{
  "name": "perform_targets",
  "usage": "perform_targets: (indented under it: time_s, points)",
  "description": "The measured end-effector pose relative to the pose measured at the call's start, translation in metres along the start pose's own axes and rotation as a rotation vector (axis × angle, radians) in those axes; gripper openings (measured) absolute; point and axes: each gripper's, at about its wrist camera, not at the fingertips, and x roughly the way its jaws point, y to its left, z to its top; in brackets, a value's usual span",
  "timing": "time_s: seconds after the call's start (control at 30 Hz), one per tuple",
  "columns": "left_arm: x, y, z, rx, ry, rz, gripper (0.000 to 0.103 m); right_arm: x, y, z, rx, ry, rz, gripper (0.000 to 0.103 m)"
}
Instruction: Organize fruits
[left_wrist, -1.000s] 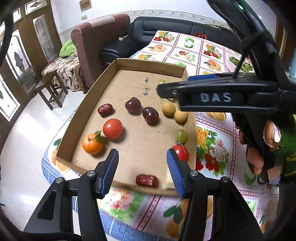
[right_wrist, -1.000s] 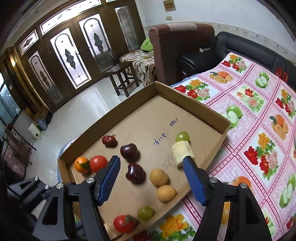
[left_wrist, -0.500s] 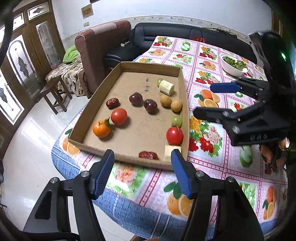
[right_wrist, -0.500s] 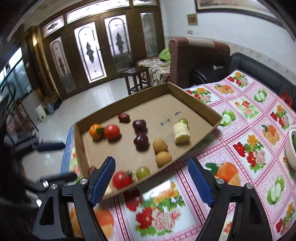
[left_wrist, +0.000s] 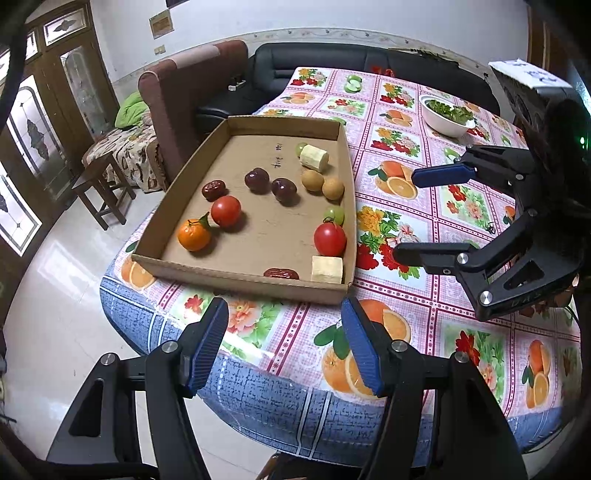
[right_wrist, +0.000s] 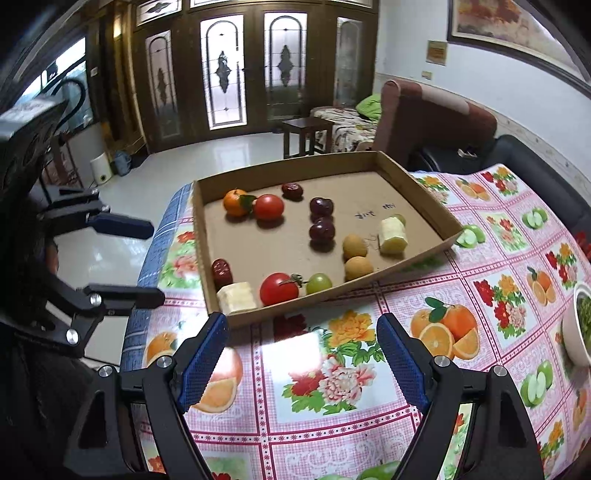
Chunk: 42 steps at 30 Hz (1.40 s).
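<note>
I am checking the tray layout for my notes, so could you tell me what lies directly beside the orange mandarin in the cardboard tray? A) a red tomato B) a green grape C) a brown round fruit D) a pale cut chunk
A: in the left wrist view the orange mandarin sits against a red tomato near the left wall of the cardboard tray, apart from the other fruits.

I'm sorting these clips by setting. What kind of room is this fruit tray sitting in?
Most likely a home living or dining room: a black sofa and a brown armchair stand behind the table with its fruit-print tablecloth, and ornate glazed wooden doors open off the tiled floor.
</note>
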Motion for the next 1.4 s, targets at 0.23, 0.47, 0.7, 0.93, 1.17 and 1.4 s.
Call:
perform_targets:
  time_s: [0.23, 0.47, 0.7, 0.93, 1.17, 1.4]
  points:
    - [-0.004, 0.003, -0.003, -0.003, -0.004, 0.002, 0.063, 0.001, 0.009, 0.002, -0.037, 0.012, 0.007, 0.084]
    - [-0.008, 0.005, -0.005, -0.009, -0.011, 0.007, 0.063, 0.005, 0.016, 0.003, -0.071, 0.034, 0.049, 0.084]
    - [-0.011, 0.009, -0.006, -0.017, -0.014, 0.011, 0.063, 0.007, 0.024, 0.005, -0.106, 0.044, 0.053, 0.084]
    - [-0.013, 0.012, -0.007, -0.025, -0.019, 0.015, 0.063, 0.008, 0.026, 0.011, -0.112, 0.029, 0.053, 0.084]
    - [-0.016, 0.013, -0.006, -0.024, -0.04, 0.032, 0.063, 0.016, 0.03, 0.016, -0.12, 0.024, 0.063, 0.084]
    - [-0.015, 0.014, -0.004, -0.026, -0.049, 0.043, 0.063, 0.018, 0.032, 0.019, -0.125, 0.017, 0.069, 0.084]
